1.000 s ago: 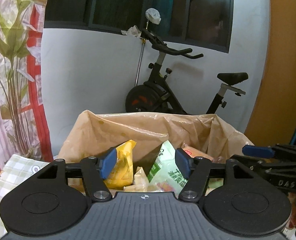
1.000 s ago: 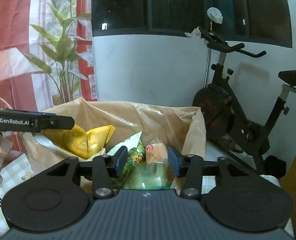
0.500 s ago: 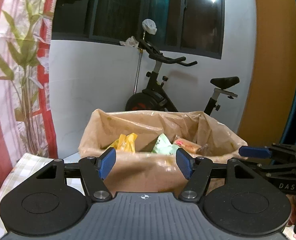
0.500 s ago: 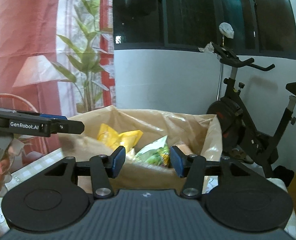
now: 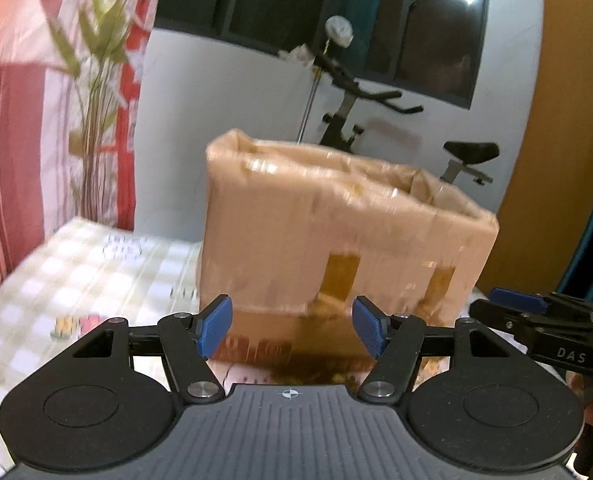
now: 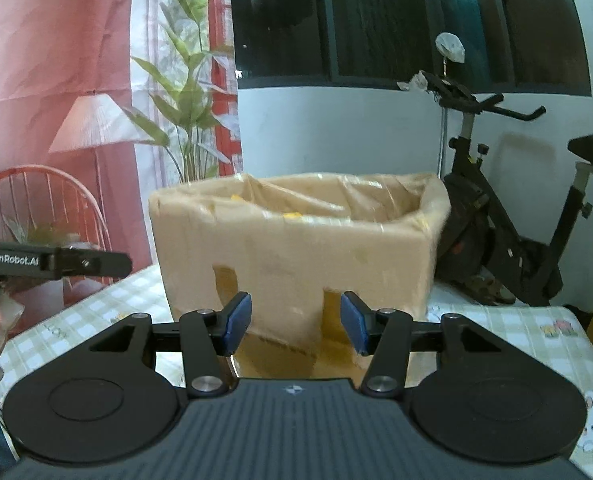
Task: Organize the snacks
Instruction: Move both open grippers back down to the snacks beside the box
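A tan cardboard box lined with plastic stands on the checked tablecloth; it also shows in the right wrist view. Only slivers of yellow snack packets show over its rim; the other snacks are hidden inside. My left gripper is open and empty, low in front of the box's near wall. My right gripper is open and empty, also low in front of the box. Each gripper shows at the edge of the other's view.
An exercise bike stands behind the box by the white wall. A plant-print curtain hangs at the left. The checked tablecloth stretches to the right of the box.
Both grippers have pulled back and dropped from above the box's open top to level with its front wall. The snacks inside have gone out of sight. Both stay open.
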`<state>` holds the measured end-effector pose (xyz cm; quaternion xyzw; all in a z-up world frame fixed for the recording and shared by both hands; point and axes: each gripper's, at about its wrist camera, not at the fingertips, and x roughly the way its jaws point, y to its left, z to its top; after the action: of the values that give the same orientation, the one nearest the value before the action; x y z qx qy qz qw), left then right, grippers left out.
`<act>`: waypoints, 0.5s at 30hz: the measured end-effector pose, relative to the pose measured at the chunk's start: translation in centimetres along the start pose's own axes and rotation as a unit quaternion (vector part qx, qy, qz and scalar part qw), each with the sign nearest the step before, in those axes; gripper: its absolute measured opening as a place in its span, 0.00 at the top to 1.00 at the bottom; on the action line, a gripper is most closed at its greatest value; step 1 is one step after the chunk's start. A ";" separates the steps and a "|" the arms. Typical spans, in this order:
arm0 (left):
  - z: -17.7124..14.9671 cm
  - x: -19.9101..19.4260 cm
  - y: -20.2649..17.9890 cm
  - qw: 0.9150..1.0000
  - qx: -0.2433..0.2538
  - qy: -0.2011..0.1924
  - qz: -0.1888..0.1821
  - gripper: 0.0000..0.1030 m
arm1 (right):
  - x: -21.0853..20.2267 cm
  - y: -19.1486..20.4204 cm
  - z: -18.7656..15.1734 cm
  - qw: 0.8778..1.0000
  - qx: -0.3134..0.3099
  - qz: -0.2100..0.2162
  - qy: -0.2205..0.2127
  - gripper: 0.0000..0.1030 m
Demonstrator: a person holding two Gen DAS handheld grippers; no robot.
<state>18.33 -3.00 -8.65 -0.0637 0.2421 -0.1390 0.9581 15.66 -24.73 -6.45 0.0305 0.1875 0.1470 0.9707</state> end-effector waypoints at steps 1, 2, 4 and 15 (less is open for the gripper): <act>-0.3 0.2 0.0 1.000 0.000 0.005 0.003 0.33 | -0.1 -0.2 -0.5 1.000 0.001 -0.001 0.002 0.49; -0.6 0.4 0.1 1.000 0.001 0.009 0.005 0.33 | -0.2 -0.3 -0.9 1.000 0.003 -0.002 0.006 0.49; -1.0 0.8 0.1 1.000 0.003 0.018 0.010 0.33 | -0.2 -0.6 -1.9 1.000 0.000 -0.004 0.014 0.48; -2.7 3.7 -0.2 0.996 0.003 0.087 0.014 0.34 | -0.2 -2.8 -6.5 0.999 0.012 -0.008 0.048 0.48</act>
<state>20.15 -4.47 -12.63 -0.0452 0.3251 -0.1311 0.9355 13.82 -27.42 -12.78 0.0333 0.2353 0.1388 0.9614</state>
